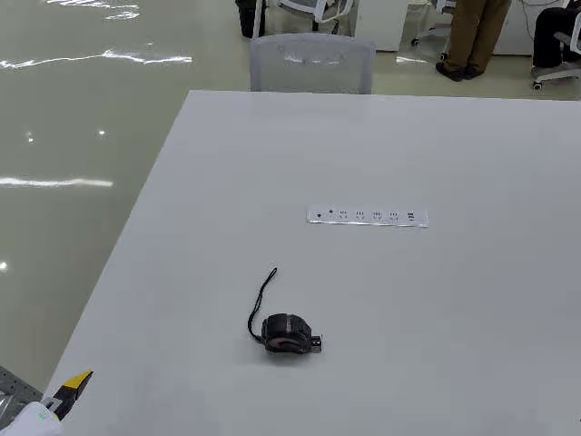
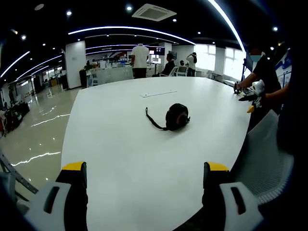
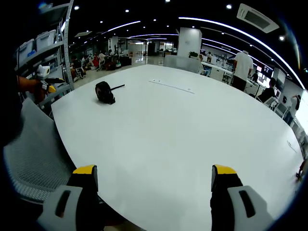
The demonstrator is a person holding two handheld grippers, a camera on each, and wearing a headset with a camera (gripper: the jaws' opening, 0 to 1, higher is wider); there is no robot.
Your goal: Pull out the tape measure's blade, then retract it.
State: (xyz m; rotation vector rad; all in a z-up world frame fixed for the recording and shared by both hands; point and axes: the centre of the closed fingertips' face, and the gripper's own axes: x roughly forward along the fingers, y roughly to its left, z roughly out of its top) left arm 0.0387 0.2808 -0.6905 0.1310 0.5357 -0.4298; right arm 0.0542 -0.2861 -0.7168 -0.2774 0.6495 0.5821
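The left gripper (image 2: 145, 168) is held with its jaws spread wide and nothing between them. The right gripper (image 3: 154, 171) is likewise spread and empty. Both are held at the edge of the white table (image 1: 436, 309). The tape measure (image 1: 289, 332) is seen lying on the table, well ahead of both, with its blade drawn in. Its black strap (image 1: 262, 295) is stretched toward the socket strip (image 1: 367, 217).

Tape measure (image 1: 289, 332) lies on the table (image 1: 472, 300), near its front left part, its strap (image 1: 263, 295) trailing rearward. Socket strip (image 1: 367, 217) lies further back and rightward, well apart. Chair (image 1: 311, 64) stands behind the table's far edge.
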